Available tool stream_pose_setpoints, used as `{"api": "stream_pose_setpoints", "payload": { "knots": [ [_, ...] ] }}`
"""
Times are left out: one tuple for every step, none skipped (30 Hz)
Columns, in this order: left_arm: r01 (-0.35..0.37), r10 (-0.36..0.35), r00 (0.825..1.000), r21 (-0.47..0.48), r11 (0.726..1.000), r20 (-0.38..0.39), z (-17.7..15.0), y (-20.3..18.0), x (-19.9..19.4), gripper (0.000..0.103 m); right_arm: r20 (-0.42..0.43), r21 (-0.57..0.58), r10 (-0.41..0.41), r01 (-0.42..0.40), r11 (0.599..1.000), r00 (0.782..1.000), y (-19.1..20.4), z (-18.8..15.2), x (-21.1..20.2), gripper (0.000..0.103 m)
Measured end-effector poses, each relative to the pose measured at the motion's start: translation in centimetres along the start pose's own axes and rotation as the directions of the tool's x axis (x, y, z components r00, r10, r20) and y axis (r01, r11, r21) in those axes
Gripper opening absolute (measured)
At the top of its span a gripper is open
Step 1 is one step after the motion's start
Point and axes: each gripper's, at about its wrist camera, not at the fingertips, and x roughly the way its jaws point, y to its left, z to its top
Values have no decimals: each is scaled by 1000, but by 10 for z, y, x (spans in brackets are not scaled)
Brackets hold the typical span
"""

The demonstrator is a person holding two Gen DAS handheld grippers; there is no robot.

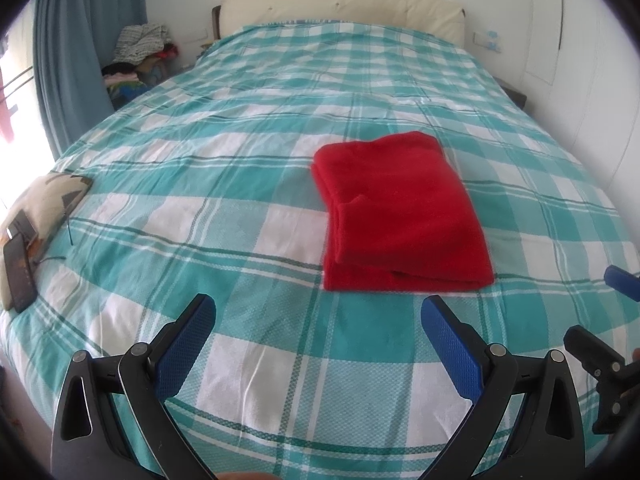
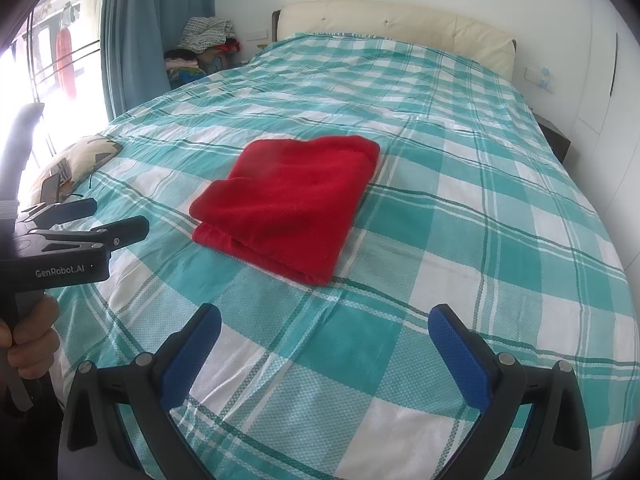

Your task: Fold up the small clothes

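A red fleece cloth (image 1: 400, 212) lies folded into a neat rectangle on the teal and white checked bedspread (image 1: 240, 140). It also shows in the right wrist view (image 2: 288, 200). My left gripper (image 1: 318, 316) is open and empty, held above the bed just short of the cloth's near edge. My right gripper (image 2: 324, 324) is open and empty, also short of the cloth and to its right. The left gripper shows from the side in the right wrist view (image 2: 104, 220), left of the cloth.
A patterned cushion (image 1: 44, 200) with a phone (image 1: 18, 272) lies at the bed's left edge. A cream headboard (image 1: 340, 4) stands at the far end. A pile of clothes (image 1: 140, 48) sits by the blue curtain (image 1: 72, 60). A white wall (image 1: 580, 80) runs along the right.
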Motion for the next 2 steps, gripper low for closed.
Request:
{"api": "stream_pose_setpoints", "payload": {
  "knots": [
    [-4, 4, 1000, 1, 1000, 2, 0, 0, 0, 103, 1, 0, 0, 0, 1000, 1000, 0, 0, 0, 102],
    [-12, 12, 1000, 4, 1000, 5, 0, 0, -1, 103, 2, 0, 0, 0, 1000, 1000, 0, 0, 0, 102]
  ]
}}
